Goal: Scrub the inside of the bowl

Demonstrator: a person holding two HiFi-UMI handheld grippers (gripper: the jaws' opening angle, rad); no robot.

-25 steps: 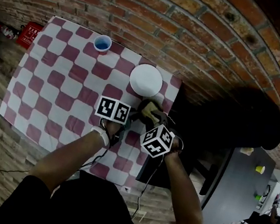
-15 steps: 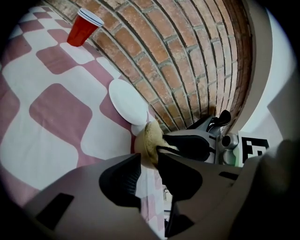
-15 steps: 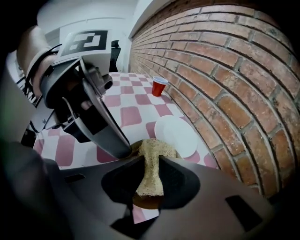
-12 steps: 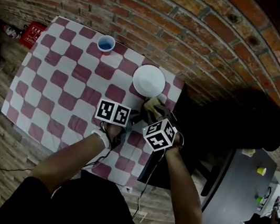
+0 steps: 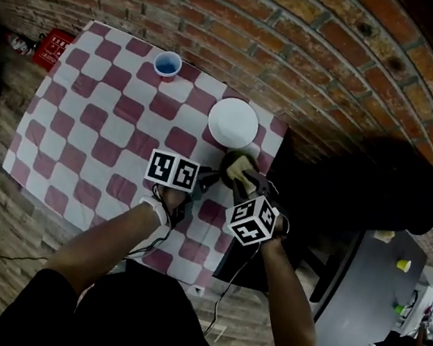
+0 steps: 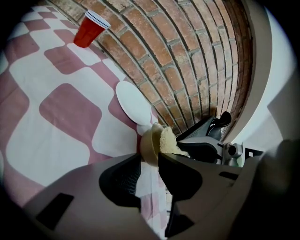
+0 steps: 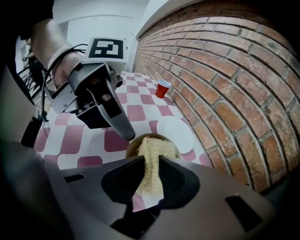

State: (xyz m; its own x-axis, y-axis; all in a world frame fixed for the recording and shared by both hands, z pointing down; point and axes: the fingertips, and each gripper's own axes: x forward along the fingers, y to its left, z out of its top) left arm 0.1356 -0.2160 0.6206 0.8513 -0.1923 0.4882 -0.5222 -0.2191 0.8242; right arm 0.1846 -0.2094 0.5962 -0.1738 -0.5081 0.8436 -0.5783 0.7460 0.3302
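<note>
On checked cloth (image 5: 101, 124), bowl (image 6: 149, 145) holds a sponge (image 7: 149, 145) (in right tool (image 7: 151, 158)).

Head view: only a sliver of the bowl (image 5: 232, 161) shows, the rest covered by the right tongs (image 5: 246, 183) and their marker cube (image 5: 251, 219). In the left gripper view, the left tongs (image 6: 149, 161) hide the bowl's lower part where they clasp its rim, and the sponge (image 6: 168, 140) disappears behind one jaw. In the right gripper view, the sponge's lower end is buried between the right tongs' closed jaws, and it masks most of the bowl. The person's left forearm (image 5: 106, 244) covers part of the table's (image 5: 84, 129) near edge. Print on a red box (image 5: 52, 49) beside the table is too small to read.
</note>
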